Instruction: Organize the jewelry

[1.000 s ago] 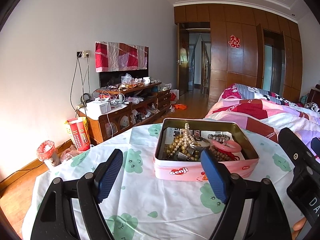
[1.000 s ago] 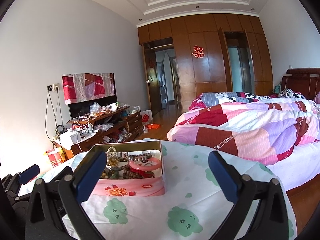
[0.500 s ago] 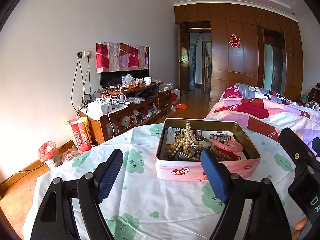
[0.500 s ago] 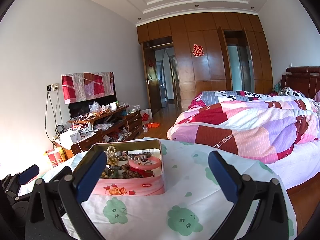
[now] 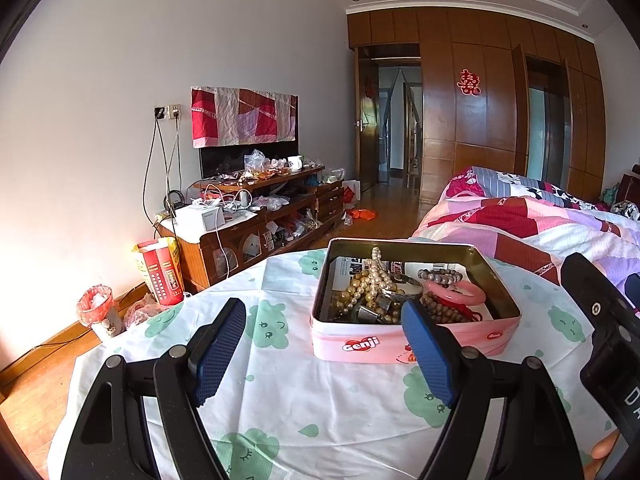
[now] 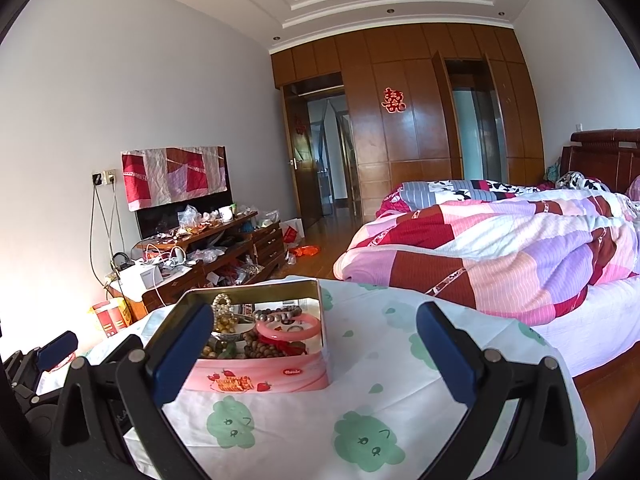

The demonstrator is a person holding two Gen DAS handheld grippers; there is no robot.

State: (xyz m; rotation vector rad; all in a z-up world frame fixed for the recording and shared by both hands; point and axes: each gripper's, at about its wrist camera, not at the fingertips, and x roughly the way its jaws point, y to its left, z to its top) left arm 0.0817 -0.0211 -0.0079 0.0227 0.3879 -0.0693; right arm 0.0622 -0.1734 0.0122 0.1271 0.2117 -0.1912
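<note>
A pink open tin [image 5: 360,344] stands on a table covered with a white cloth [image 5: 280,400] printed with green clouds. In it lie a pearl necklace [image 5: 374,276], a pink bangle [image 5: 460,294], brown bead bracelets [image 5: 438,308] and a silver bangle [image 5: 404,286]. My left gripper [image 5: 324,344] is open and empty, just in front of the tin. My right gripper [image 6: 316,356] is open and empty; the tin [image 6: 264,376] sits ahead of its left finger, with the pink bangle [image 6: 288,326] inside.
A bed with a pink and red quilt [image 6: 500,248] lies to the right of the table. A cluttered wooden TV cabinet [image 5: 256,224] stands along the left wall. The right gripper's body [image 5: 600,320] shows at the right edge of the left wrist view.
Both views have risen and tilted slightly, so the tin sits a little lower in each. Both grippers stay open and the jewelry has not moved.
</note>
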